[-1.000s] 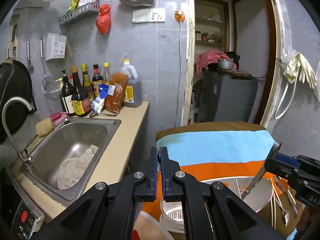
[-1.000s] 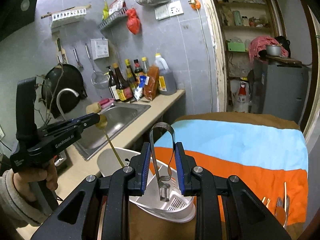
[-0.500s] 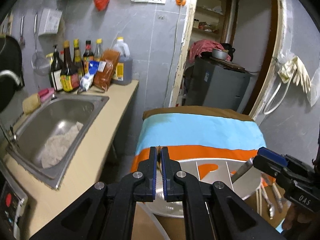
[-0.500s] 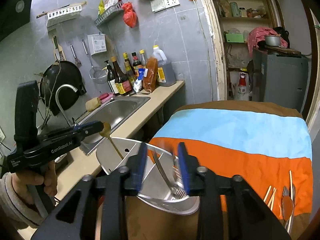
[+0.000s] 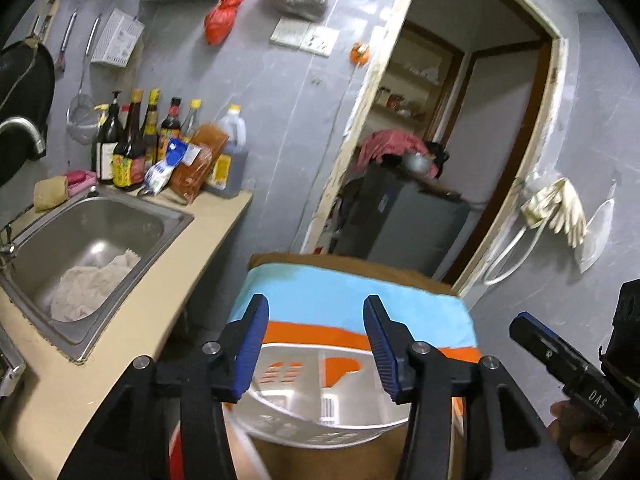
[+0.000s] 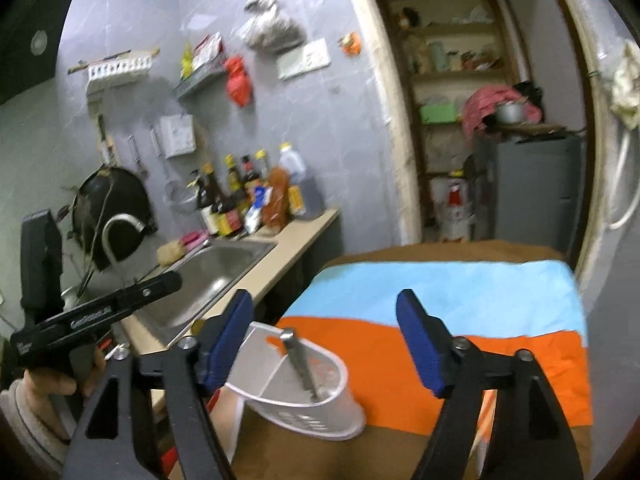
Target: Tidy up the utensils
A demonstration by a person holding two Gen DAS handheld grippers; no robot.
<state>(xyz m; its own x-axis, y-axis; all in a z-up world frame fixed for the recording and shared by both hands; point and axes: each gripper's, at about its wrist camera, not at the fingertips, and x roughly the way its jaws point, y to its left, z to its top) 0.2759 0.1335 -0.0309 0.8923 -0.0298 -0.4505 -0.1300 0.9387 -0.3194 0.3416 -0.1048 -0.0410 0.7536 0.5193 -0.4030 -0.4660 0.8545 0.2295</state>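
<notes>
White plastic holder (image 6: pixel 304 396) keeps the metal tongs (image 6: pixel 301 364) upright (handy), so both my tongs, left (image 5: pixel 316 350) and right (image 6: pixel 326 340), hang wide, empty.

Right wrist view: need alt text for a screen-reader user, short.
The open right gripper hovers over a white utensil caddy holding metal tongs, on a table covered by an orange and blue cloth. At left, the left gripper is held over the counter beside a steel sink; sauce bottles line the grey wall.
</notes>
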